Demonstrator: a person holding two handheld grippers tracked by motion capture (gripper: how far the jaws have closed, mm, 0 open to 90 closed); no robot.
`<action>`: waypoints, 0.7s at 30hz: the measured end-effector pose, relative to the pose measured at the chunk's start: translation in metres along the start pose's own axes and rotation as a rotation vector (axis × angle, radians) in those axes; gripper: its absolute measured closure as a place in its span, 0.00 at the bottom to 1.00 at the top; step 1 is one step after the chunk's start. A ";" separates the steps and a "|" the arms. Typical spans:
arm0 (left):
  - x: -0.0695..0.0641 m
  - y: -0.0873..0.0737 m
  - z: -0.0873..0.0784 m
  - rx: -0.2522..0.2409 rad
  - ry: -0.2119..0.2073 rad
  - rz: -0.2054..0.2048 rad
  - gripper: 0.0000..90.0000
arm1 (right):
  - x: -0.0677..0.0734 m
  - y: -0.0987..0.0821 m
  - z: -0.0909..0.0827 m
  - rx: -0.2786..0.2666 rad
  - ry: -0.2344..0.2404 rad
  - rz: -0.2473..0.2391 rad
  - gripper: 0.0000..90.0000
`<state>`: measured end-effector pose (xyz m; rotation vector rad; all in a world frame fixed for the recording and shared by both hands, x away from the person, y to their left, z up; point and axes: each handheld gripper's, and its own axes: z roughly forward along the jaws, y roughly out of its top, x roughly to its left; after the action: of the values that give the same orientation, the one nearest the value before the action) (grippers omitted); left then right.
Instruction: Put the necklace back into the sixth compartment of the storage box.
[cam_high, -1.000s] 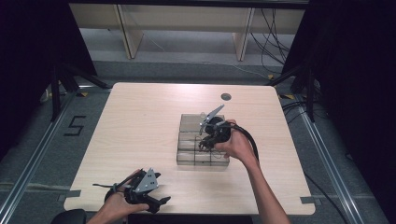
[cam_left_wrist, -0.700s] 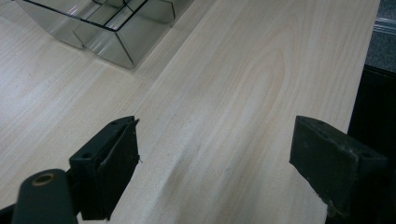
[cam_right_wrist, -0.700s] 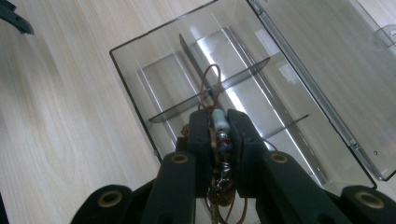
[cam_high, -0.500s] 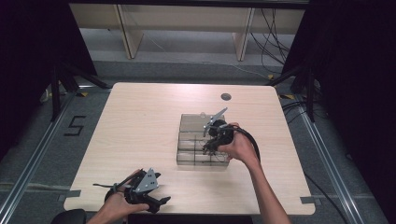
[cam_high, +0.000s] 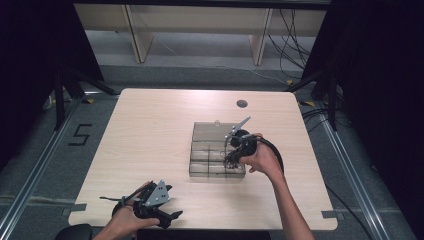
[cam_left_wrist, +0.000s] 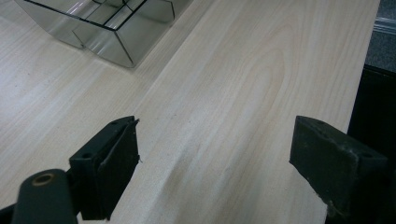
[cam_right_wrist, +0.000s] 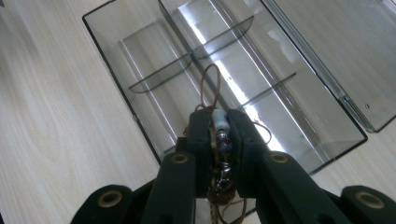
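Right tool (cam_right_wrist: 219, 128) clamps a beaded brown cord necklace (cam_right_wrist: 220, 122) over the clear plastic compartment box (cam_high: 200, 165); left tool (cam_left_wrist: 215, 161), at seven o'clock, gapes empty above the pale wood-grain table (cam_high: 150, 130).

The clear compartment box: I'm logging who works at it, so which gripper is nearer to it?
Right. The right gripper hangs over the clear compartment box, shut on a beaded cord; the left gripper sits apart at the table's near edge.
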<state>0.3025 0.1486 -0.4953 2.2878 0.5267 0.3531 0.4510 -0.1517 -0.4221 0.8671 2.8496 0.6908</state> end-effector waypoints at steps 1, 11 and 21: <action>0.000 0.000 0.000 0.000 0.000 0.001 0.17 | -0.001 -0.001 0.000 0.003 0.004 -0.002 0.90; 0.000 0.000 0.000 0.001 -0.002 0.001 0.17 | -0.004 -0.008 0.008 0.048 -0.002 0.017 0.90; 0.000 0.000 0.001 0.002 -0.003 -0.001 0.17 | -0.007 -0.012 0.020 0.098 0.014 0.020 0.90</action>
<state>0.3028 0.1482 -0.4958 2.2901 0.5263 0.3483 0.4551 -0.1565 -0.4460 0.9090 2.9127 0.5666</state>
